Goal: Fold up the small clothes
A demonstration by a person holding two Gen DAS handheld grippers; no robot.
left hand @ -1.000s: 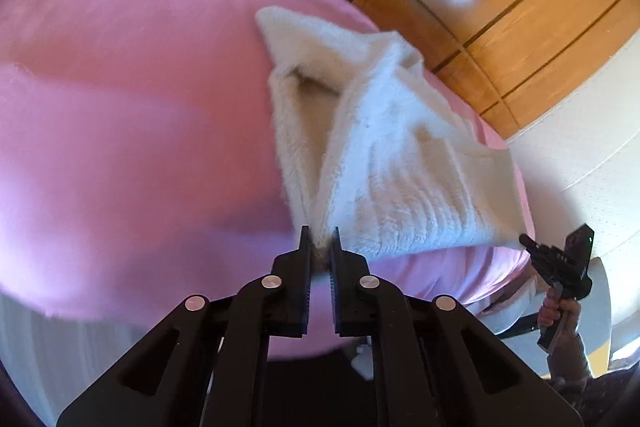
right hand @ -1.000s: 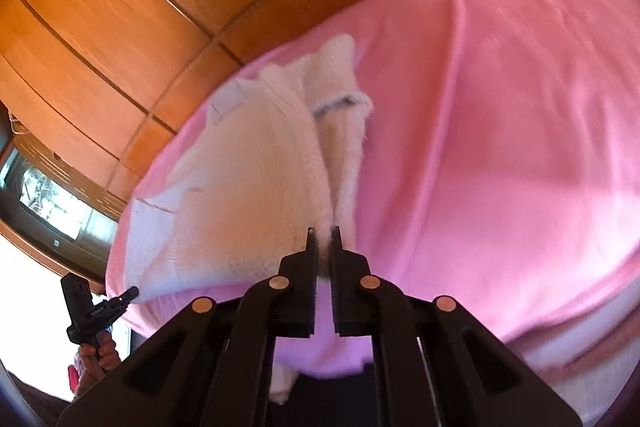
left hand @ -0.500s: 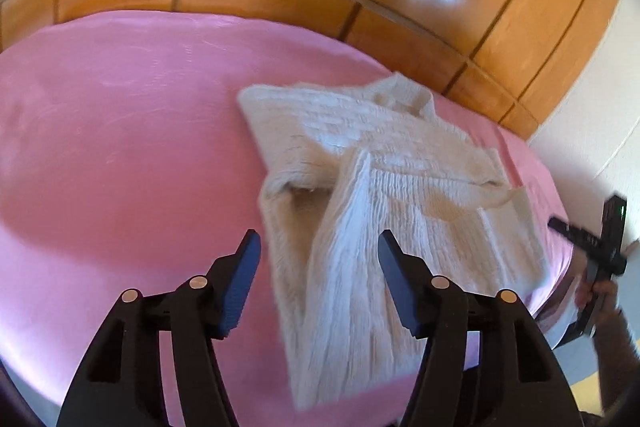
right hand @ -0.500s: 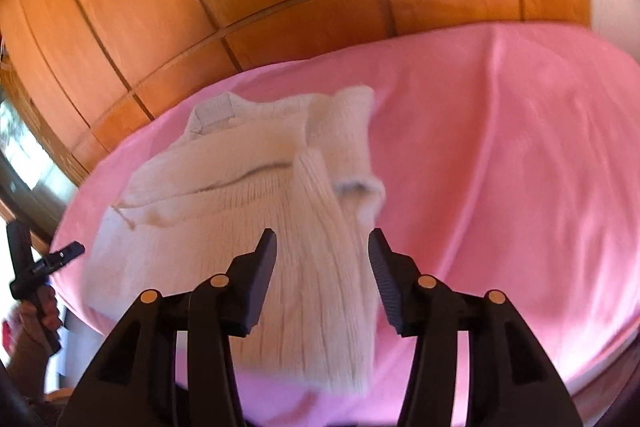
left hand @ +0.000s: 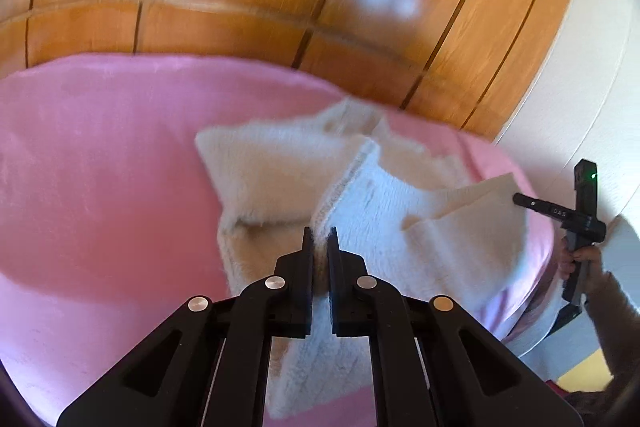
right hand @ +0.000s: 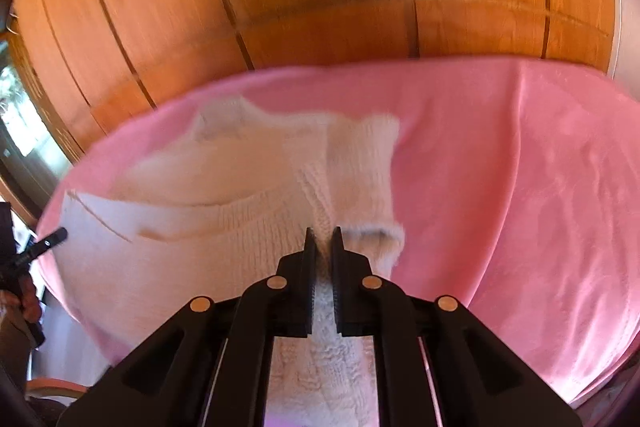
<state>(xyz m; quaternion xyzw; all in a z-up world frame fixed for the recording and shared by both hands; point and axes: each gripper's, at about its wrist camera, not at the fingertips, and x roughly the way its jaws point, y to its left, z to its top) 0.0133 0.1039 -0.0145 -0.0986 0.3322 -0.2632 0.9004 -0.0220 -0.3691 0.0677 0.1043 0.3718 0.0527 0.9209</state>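
Both grippers' jaws on sweater [left hand: 400, 227] edges

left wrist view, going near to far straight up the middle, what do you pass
left gripper, shut on the fluffy cream knit sweater → pink fleece blanket beyond the sweater's far edge → glossy orange wooden panel wall

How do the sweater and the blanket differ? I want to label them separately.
The sweater is cream and ribbed knit; the blanket is pink and smooth. The sweater is small and bunched, pinched by both grippers; the blanket spreads wide beneath. Both look soft.
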